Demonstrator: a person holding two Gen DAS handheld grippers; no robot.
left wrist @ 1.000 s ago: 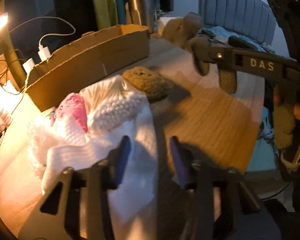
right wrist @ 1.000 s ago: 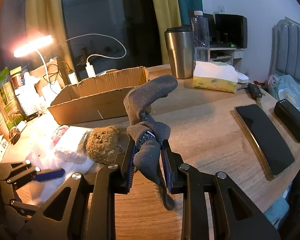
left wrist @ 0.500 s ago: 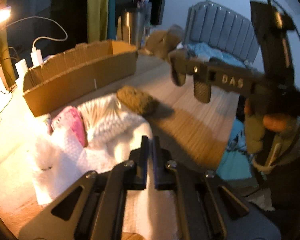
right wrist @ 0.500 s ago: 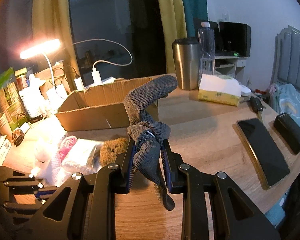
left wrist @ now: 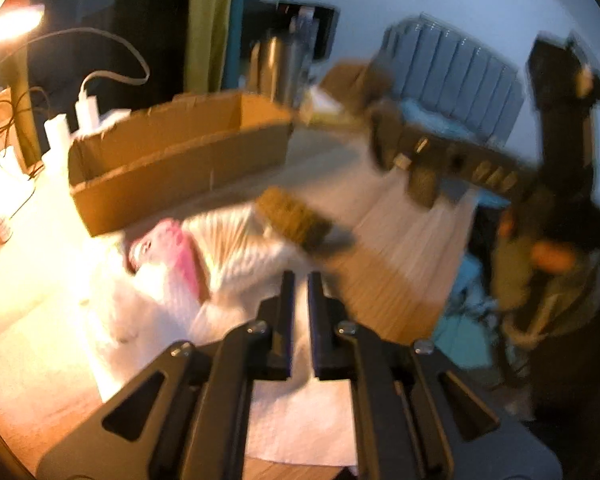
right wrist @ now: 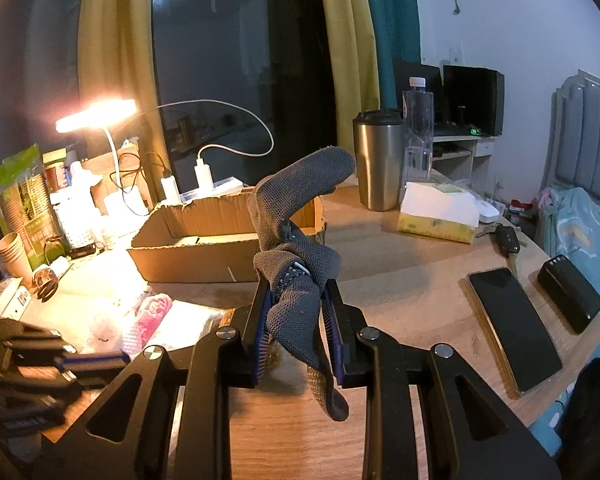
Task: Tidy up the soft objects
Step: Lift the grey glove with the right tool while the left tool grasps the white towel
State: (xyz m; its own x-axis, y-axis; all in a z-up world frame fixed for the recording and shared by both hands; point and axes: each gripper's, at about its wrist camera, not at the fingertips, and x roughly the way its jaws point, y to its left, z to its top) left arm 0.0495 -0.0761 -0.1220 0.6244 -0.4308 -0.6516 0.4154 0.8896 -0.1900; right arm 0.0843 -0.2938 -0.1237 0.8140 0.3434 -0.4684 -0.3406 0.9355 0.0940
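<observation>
My right gripper (right wrist: 296,304) is shut on a grey knitted sock (right wrist: 296,216) and holds it above the wooden table, in front of the open cardboard box (right wrist: 188,236). In the left wrist view my left gripper (left wrist: 300,288) is shut and empty above a pile of white cloths (left wrist: 148,320) with a pink cloth (left wrist: 180,256) and a brown plush toy (left wrist: 296,220) beside it. The box (left wrist: 172,168) stands behind the pile. The right gripper (left wrist: 420,168) shows blurred at the right. The left gripper (right wrist: 92,360) shows at the lower left of the right wrist view.
A steel tumbler (right wrist: 378,160), a water bottle (right wrist: 418,128) and a tissue pack (right wrist: 436,212) stand behind the box. A phone (right wrist: 512,320), a black case (right wrist: 570,296) and a key (right wrist: 508,240) lie at the right. A lit lamp (right wrist: 96,114), chargers and paper cups (right wrist: 10,252) crowd the left.
My left gripper shut without holding anything and drew back above the cloth pile. My right gripper rose and moved toward the box with the sock.
</observation>
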